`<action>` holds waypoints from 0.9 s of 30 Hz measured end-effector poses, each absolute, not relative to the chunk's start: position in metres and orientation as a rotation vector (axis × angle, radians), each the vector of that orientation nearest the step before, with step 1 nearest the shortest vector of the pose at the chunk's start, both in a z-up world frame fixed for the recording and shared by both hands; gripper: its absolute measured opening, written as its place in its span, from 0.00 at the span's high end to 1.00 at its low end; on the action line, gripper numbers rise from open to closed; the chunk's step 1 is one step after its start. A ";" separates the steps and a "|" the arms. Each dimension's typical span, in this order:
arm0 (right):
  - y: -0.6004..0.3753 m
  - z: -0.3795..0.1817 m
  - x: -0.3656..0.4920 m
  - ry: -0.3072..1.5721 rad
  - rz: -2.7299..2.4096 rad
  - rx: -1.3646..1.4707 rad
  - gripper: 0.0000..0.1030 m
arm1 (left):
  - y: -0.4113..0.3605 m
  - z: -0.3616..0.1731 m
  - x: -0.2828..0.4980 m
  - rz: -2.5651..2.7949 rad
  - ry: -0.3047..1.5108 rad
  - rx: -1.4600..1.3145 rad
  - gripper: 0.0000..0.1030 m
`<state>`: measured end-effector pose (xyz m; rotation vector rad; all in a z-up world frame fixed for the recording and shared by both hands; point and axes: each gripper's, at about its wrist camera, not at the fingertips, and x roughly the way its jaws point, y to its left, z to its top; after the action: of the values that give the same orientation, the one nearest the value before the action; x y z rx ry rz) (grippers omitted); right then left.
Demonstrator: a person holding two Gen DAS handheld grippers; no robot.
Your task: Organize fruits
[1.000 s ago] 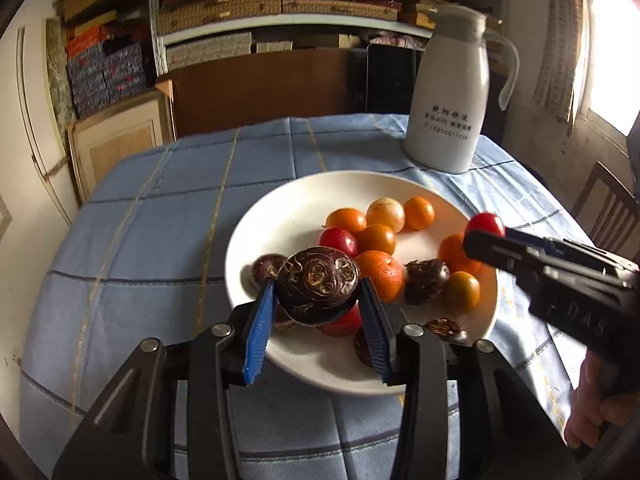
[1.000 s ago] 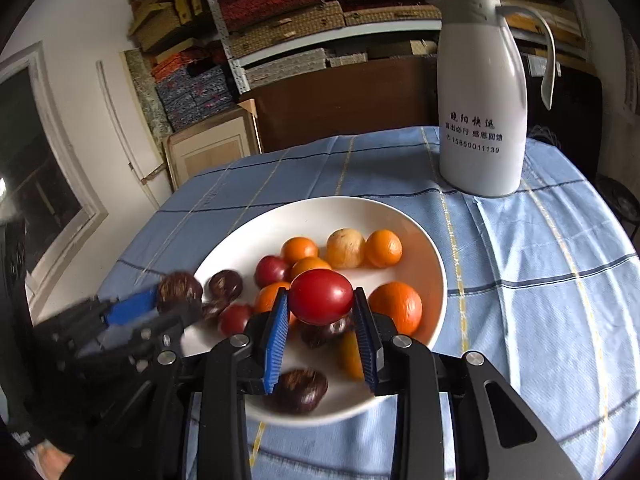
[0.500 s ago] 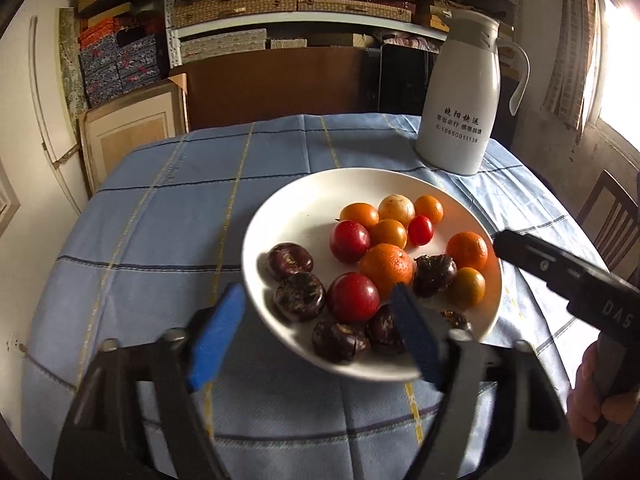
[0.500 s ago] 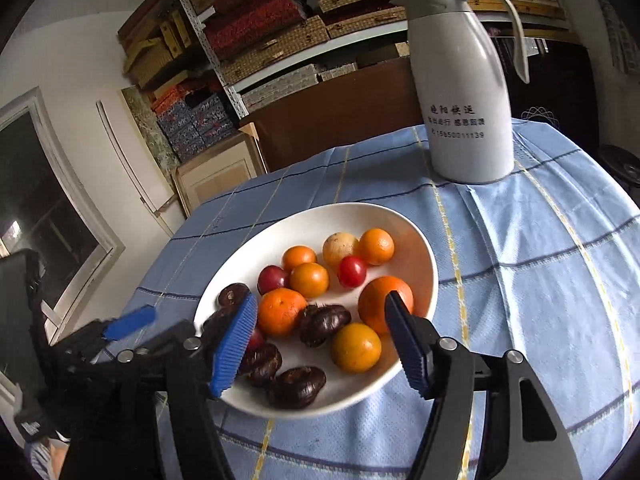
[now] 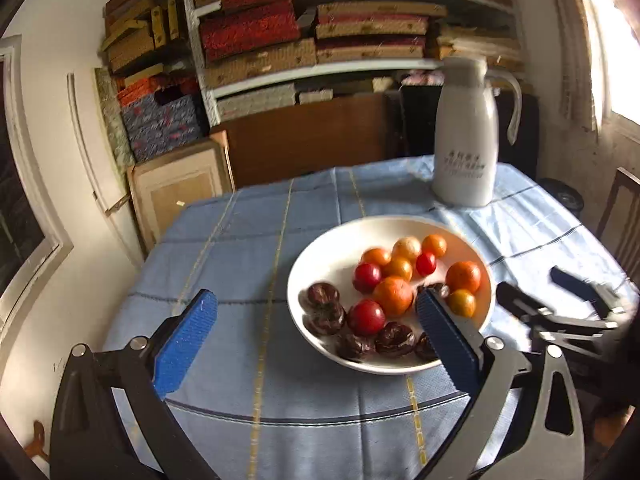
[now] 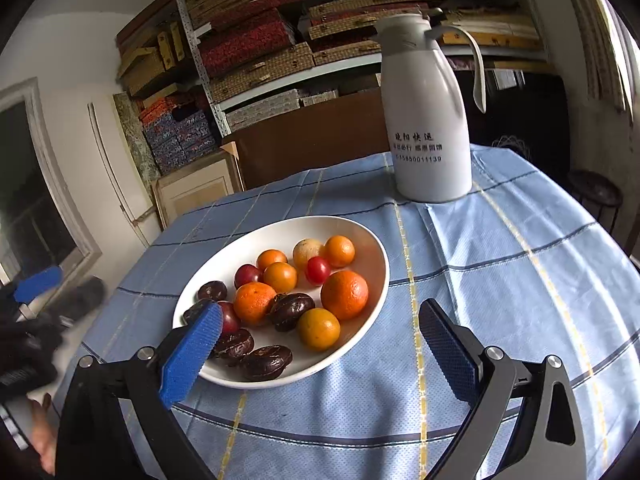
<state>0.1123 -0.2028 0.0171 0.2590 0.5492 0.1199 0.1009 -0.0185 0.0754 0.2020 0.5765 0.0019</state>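
Observation:
A white plate (image 5: 332, 256) (image 6: 240, 248) on the blue checked tablecloth holds several fruits: oranges (image 5: 393, 295) (image 6: 344, 294), red fruits (image 5: 366, 316) (image 6: 247, 275), a small red tomato (image 5: 426, 263) (image 6: 318, 270) and dark wrinkled fruits (image 5: 322, 294) (image 6: 292, 308). My left gripper (image 5: 316, 302) hangs above the plate's near left side, its jaws opening wide with nothing held between them. My right gripper (image 6: 320, 314) hovers over the plate's near right edge, jaws also opening and holding nothing. Its blurred fingers (image 5: 520, 304) show at the right of the left wrist view.
A white thermos jug (image 5: 464, 152) (image 6: 430, 120) stands at the back right of the table. Shelves stacked with boxes (image 5: 248, 32) fill the wall behind. A wooden chair (image 5: 624, 216) stands off the right edge. Bare cloth lies left of the plate.
Both grippers opened: the left let go of a dark fruit, the right of a small red one, and both fruits now lie in the plate. Both grippers drew back from the plate.

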 end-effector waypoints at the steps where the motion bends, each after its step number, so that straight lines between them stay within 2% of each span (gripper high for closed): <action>1: -0.201 0.018 0.112 0.555 0.116 0.246 0.04 | -0.020 0.069 0.103 0.020 0.582 0.205 0.04; 6: -0.200 0.018 0.114 0.580 0.114 0.225 0.04 | -0.012 0.033 0.130 0.043 0.679 0.157 0.04; 11: -0.193 0.015 0.115 0.593 0.082 0.181 0.04 | 0.009 0.019 0.145 -0.055 0.747 0.051 0.04; 20: -0.176 0.013 0.106 0.567 0.092 0.117 0.04 | -0.002 0.028 0.129 -0.019 0.670 0.165 0.04; 27: -0.181 0.014 0.107 0.582 0.112 0.161 0.04 | -0.002 0.033 0.119 -0.055 0.661 0.128 0.04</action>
<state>0.1070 -0.1807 0.0141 0.1608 0.5824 0.1123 0.1192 -0.0017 0.0333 0.1277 0.6613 -0.0546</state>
